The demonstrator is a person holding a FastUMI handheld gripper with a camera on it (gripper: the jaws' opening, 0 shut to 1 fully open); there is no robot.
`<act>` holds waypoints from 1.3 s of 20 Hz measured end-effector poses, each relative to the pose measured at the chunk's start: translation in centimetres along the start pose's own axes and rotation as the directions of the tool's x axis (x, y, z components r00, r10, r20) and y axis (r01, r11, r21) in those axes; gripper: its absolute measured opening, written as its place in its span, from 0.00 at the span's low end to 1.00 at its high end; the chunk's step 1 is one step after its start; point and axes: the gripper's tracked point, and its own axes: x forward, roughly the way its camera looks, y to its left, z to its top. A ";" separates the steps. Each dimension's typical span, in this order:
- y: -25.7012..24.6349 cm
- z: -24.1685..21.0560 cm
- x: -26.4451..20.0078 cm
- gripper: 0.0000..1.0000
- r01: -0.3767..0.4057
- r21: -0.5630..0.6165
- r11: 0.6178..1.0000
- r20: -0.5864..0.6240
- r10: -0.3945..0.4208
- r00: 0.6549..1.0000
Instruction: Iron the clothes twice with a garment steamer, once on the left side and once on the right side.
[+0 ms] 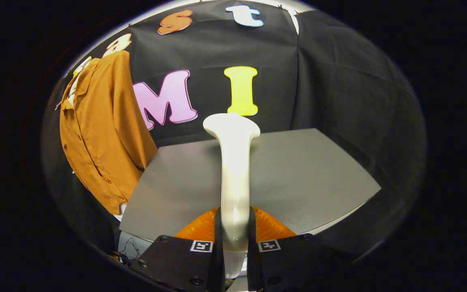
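Jaws clamped on upright steamer (233, 170) handle; shirt (99, 134) hanging at ten o'clock, beyond table (306, 178), long axis vertical.

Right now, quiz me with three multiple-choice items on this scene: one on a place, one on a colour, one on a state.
1. Where does the shirt hang?
A. Beside the grey table, against the black cloth
B. Flat on the table
C. Between the fingers

2. What colour is the shirt?
A. Blue
B. Orange-brown
C. White

3. What are the fingers of the gripper doing?
A. Spread open on nothing
B. Closed on the white steamer
C. Pinching the shirt

Answers: 1 A, it hangs off the table's near corner. 2 B, its cloth shows that plainly. 3 B, both fingers press the steamer's handle.
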 end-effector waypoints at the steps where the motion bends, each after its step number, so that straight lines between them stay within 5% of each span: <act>1: 0.5 1.1 -1.4 0.25 0.001 -0.001 1.000 0.051 -0.001 0.999; 7: 5.3 5.2 -9.1 0.25 -0.027 0.074 0.997 0.315 0.002 0.949; 12: 11.4 5.4 -14.1 0.25 -0.059 0.082 0.995 0.423 0.019 0.906; 26: 27.1 4.4 -14.9 0.25 -0.079 0.046 0.996 0.451 0.050 0.891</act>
